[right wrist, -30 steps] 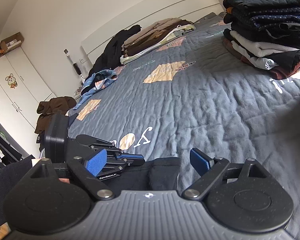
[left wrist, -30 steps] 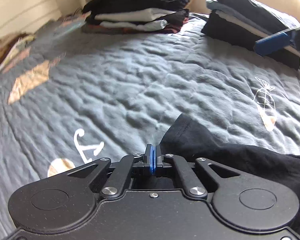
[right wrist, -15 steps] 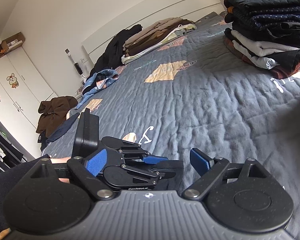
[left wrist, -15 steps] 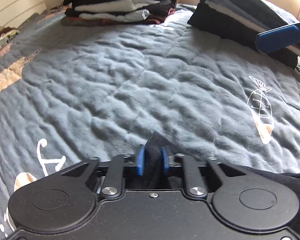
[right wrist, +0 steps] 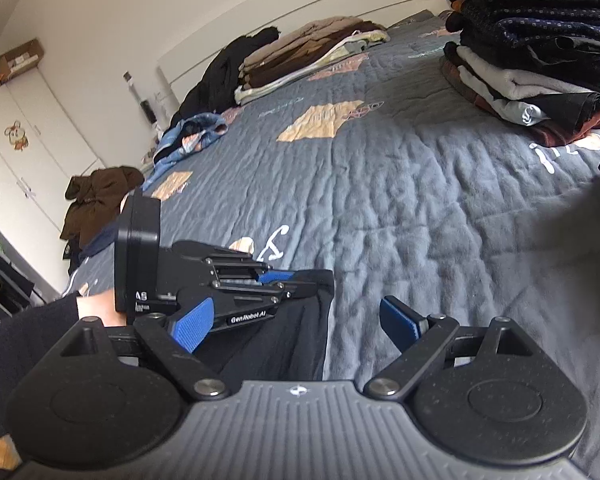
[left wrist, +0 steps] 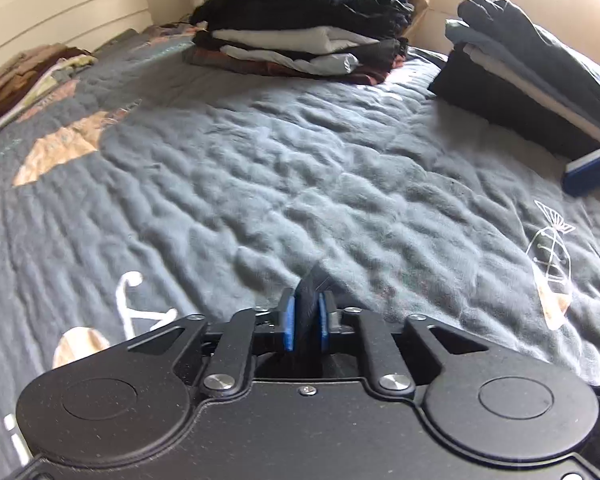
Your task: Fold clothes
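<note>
black garment (left wrist: 311,300) between opening left jaws

Home bedroom: quilted bed (left wrist: 300,168), wardrobe (right wrist: 28,152), clothes piles (right wrist: 532,52)

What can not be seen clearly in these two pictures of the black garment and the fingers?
- Black garment: in the left wrist view, mostly hidden behind the left gripper; its type is unclear.
- Left gripper: jaws opening with cloth between them; whether the pads touch it is unclear.
- Right gripper: open; the left wrist view's right edge cuts it.
- Folded stack: cut by the right wrist view's right edge.
</note>
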Tool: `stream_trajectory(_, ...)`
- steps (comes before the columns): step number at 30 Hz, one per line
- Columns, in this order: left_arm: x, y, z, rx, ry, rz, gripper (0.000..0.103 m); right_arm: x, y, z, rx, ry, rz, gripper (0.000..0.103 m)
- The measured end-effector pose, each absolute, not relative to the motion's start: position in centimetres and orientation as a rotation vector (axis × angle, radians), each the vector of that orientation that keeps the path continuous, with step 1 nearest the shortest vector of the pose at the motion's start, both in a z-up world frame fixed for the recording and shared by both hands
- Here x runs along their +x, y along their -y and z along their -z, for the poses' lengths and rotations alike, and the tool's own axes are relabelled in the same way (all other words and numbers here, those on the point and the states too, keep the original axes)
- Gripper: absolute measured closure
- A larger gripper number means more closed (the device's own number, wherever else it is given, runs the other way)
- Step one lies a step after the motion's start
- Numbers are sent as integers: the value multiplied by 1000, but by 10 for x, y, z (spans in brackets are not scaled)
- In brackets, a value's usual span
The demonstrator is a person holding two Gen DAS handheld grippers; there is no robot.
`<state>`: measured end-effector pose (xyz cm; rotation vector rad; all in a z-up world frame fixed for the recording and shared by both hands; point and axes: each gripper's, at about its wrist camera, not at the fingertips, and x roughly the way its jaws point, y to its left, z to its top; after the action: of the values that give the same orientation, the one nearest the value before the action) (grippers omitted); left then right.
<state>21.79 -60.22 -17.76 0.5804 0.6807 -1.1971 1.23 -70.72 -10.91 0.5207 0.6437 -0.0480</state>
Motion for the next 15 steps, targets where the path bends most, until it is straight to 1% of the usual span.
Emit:
stream_trajectory(2,210,579,158,517,-651,1182,79,8,706,115,508,-681,24,13)
stream_trajectory(4,198,544,132,427,-611,1162,69,1,707,121,523,-714,8,13)
stream_trajectory(5,190,524,121,384,-593,1139,66,-3,708,125,537,-729,1,13)
stream_trajectory(7,170,483,104,300,-553,1068,55,-14,710,133,572,-748,-8,13)
stream_trajectory(10,142,422,94,159,-544,995,52,-31,706,141,610,-769,-32,13)
stream_trajectory(15,115,351,101,-82,-540,881,52,-53,679,148,557,-844,-12,13)
